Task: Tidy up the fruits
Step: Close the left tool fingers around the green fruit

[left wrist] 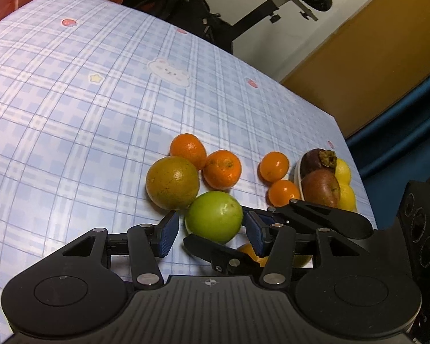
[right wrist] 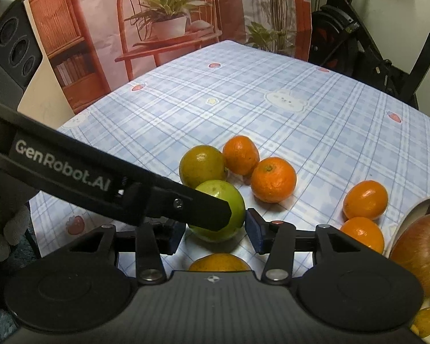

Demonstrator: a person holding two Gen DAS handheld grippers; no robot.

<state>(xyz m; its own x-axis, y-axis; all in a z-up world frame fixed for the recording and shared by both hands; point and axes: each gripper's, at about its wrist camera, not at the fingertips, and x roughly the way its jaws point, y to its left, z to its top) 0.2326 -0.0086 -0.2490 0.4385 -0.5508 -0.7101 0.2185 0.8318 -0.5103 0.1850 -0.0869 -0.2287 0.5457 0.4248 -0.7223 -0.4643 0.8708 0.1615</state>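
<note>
Both grippers, left (left wrist: 210,230) and right (right wrist: 215,229), are spread apart around the green fruit (left wrist: 214,216) on the table (left wrist: 71,100), nothing's gripped yet, and only a few fruits are seen in the bowl (left wrist: 297,176), so plenty's left.

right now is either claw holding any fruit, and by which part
Nothing is clamped yet. Both the left claw and the right claw stand open around the green fruit, one finger on each side at its widest part, with gaps showing.
</note>
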